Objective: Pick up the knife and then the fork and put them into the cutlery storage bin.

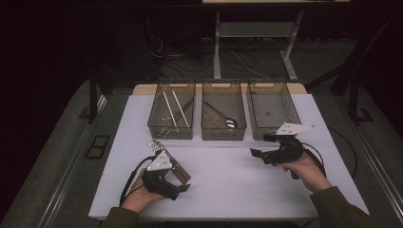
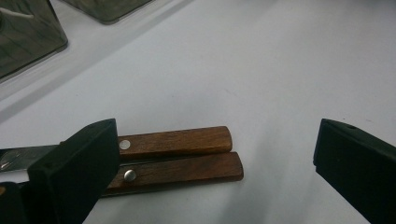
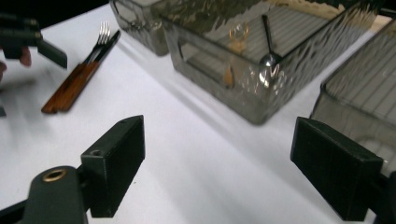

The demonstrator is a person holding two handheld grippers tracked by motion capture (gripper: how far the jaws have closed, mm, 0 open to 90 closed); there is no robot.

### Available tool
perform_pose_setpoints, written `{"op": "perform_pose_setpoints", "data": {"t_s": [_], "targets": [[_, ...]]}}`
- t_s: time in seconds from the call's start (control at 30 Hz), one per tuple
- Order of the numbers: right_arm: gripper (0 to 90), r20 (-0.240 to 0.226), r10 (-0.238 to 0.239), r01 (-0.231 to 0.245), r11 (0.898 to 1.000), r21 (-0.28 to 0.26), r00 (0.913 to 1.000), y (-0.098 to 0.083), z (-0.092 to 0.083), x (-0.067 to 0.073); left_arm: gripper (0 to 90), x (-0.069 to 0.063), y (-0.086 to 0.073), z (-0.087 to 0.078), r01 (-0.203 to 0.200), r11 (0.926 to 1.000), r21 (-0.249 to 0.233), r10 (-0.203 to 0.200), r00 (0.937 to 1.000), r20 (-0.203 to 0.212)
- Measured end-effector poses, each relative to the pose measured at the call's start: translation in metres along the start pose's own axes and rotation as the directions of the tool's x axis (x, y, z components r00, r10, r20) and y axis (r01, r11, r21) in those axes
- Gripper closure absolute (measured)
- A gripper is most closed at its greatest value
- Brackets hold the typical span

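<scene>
Two forks with wooden handles point(image 1: 177, 168) lie side by side on the white table point(image 1: 223, 175), near its front left. My left gripper point(image 1: 178, 178) stands open over them. In the left gripper view the handles point(image 2: 180, 156) lie between the jaws, close to the left one, and no pad presses on them. The left gripper point(image 2: 215, 140) holds nothing. My right gripper point(image 1: 261, 145) hovers open and empty at the right, just in front of the bins. In the right gripper view the right gripper point(image 3: 217, 135) faces the middle bin, and the forks point(image 3: 79, 79) lie at far left.
Three clear bins stand in a row at the back. The left bin point(image 1: 157, 127) holds chopsticks, the middle bin point(image 1: 223, 137) a spoon point(image 1: 230, 122), and the right bin point(image 1: 297, 114) looks almost empty. Table edges run close to both hands.
</scene>
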State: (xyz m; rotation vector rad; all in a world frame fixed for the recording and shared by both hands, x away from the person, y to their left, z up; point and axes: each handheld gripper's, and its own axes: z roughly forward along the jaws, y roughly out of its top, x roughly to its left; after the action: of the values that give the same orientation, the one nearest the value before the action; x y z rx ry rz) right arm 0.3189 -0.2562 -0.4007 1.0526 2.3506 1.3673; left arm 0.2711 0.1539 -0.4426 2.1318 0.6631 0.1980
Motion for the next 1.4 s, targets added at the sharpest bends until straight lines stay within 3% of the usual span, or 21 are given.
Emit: {"op": "perform_pose_setpoints", "data": {"t_s": [0.27, 0.4, 0.53, 0.67, 0.8, 0.97, 1.1, 1.2, 1.4], "targets": [[17.6, 0.010, -0.010, 0.010, 1.000, 0.006, 0.9999, -0.030, -0.010, 0.006, 0.0, 0.001, 0.000, 0.000, 0.005, 1.0000, 0.001, -0.005, 0.9999, -0.012], [17.6, 0.017, -0.031, 0.031, 0.999, 0.028, 0.9994, -0.044, -0.014, 0.008, 0.0, 0.002, 0.001, -0.002, 0.021, 0.9998, 0.002, -0.021, 0.9990, -0.041], [17.6, 0.023, -0.038, 0.037, 0.998, 0.053, 0.9990, -0.056, -0.019, 0.009, 6.1, 0.006, 0.001, -0.008, 0.041, 0.9991, -0.011, -0.042, 0.9953, -0.088], [17.6, 0.030, -0.040, 0.038, 0.997, 0.061, 0.9987, -0.065, -0.028, 0.011, 18.8, 0.011, 0.002, -0.015, 0.052, 0.9982, -0.029, -0.055, 0.9900, -0.130], [17.7, 0.031, -0.039, 0.037, 0.998, 0.058, 0.9987, -0.070, -0.035, 0.012, 40.4, 0.014, 0.005, -0.019, 0.054, 0.9977, -0.042, -0.059, 0.9872, -0.148], [17.7, 0.027, -0.035, 0.033, 0.998, 0.060, 0.9990, -0.070, -0.033, 0.011, 69.3, 0.019, 0.011, -0.013, 0.060, 0.9978, -0.029, -0.063, 0.9886, -0.137], [17.6, 0.025, -0.045, 0.043, 0.997, 0.069, 0.9987, -0.071, -0.032, 0.012, 86.4, 0.023, 0.018, -0.004, 0.072, 0.9973, -0.014, -0.073, 0.9917, -0.106], [17.6, 0.024, -0.045, 0.043, 0.997, 0.071, 0.9987, -0.071, -0.031, 0.012, 88.9, 0.022, 0.021, 0.004, 0.081, 0.9967, -0.005, -0.081, 0.9936, -0.078], [17.7, 0.029, -0.045, 0.043, 0.997, 0.063, 0.9986, -0.070, -0.032, 0.012, 88.9, 0.012, 0.025, 0.025, 0.041, 0.9936, 0.106, -0.037, 0.9985, -0.039]]}}
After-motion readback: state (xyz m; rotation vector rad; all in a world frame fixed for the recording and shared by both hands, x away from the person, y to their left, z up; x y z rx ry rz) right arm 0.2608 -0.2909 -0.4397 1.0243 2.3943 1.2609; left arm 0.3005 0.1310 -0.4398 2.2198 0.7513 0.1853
